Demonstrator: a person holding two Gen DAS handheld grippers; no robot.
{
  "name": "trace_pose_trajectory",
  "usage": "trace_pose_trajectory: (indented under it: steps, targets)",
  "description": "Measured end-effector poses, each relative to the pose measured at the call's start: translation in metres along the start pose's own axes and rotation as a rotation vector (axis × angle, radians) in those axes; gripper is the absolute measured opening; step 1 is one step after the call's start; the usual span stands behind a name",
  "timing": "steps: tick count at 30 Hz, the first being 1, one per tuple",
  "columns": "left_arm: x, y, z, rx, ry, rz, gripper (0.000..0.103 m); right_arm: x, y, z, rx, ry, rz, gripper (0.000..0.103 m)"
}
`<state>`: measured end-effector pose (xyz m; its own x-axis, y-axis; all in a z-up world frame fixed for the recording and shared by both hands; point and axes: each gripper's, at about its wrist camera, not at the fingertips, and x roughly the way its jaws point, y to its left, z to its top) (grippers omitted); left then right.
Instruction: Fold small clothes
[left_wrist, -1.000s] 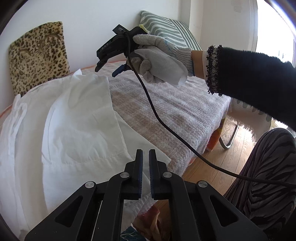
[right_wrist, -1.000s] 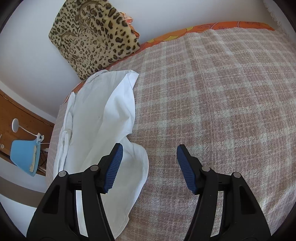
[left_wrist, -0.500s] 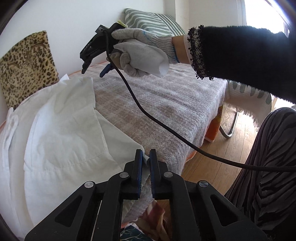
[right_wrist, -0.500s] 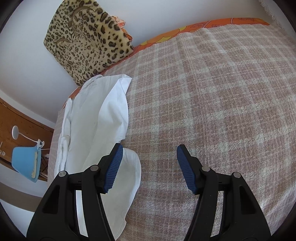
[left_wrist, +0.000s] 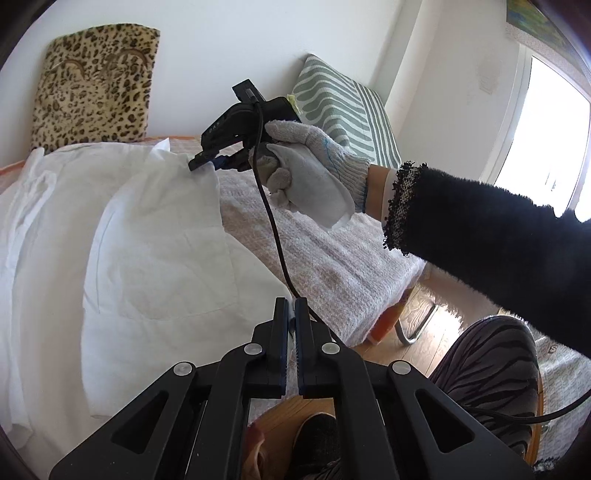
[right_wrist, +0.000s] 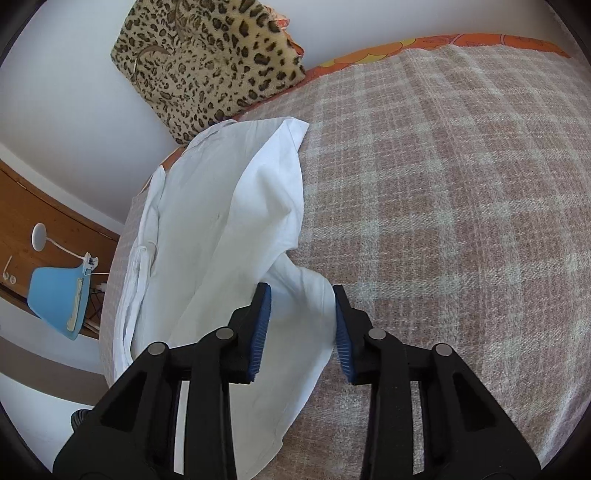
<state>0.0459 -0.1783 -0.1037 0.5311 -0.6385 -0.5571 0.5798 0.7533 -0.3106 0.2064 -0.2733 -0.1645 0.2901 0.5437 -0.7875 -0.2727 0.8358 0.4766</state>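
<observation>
Currently spread on a pink plaid bed blanket: white cotton garment. Left gripper clenched on its hem; right gripper released, straddling a fold. Risk: closing shallow, cloth slipping free.

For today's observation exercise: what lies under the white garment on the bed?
The white garment lies on a pink-and-cream checked blanket, visible around its edges. An orange sheet peeks out at the wall side. Whatever sits directly beneath the cloth is covered.
</observation>
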Motion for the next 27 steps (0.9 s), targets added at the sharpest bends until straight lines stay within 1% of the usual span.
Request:
trace_pose_trajectory:
  steps: [1,2,5,9,12,15,18,21,27]
  targets:
    - [-0.002,0.0,0.0,-0.004,-0.005,0.0,0.002,0.0,0.007,0.0,-0.023,-0.003,-0.043,0.012]
    - [-0.005,0.001,-0.001,-0.011,-0.014,-0.001,0.002,0.0,0.013,0.002,-0.037,-0.002,-0.064,0.008]
    - [-0.013,0.007,-0.002,-0.044,-0.03,-0.011,0.002,-0.006,0.031,0.009,-0.058,-0.016,-0.1,0.007]
    - [-0.023,0.012,-0.005,-0.057,-0.057,-0.019,0.002,-0.013,0.058,0.02,-0.093,-0.019,-0.163,0.006]
    - [-0.031,0.019,-0.007,-0.089,-0.074,-0.021,0.002,-0.013,0.084,0.025,-0.139,-0.023,-0.195,0.006]
    - [-0.039,0.028,-0.009,-0.113,-0.088,-0.013,0.002,-0.01,0.111,0.03,-0.172,-0.025,-0.204,0.005]
    - [-0.048,0.037,-0.011,-0.132,-0.098,-0.003,0.002,0.002,0.137,0.033,-0.205,-0.01,-0.227,0.005]
    - [-0.059,0.051,-0.016,-0.172,-0.117,0.012,0.002,0.017,0.162,0.032,-0.244,0.006,-0.249,0.005]
    - [-0.077,0.073,-0.028,-0.23,-0.138,0.076,0.002,0.056,0.204,0.03,-0.301,0.046,-0.287,0.005]
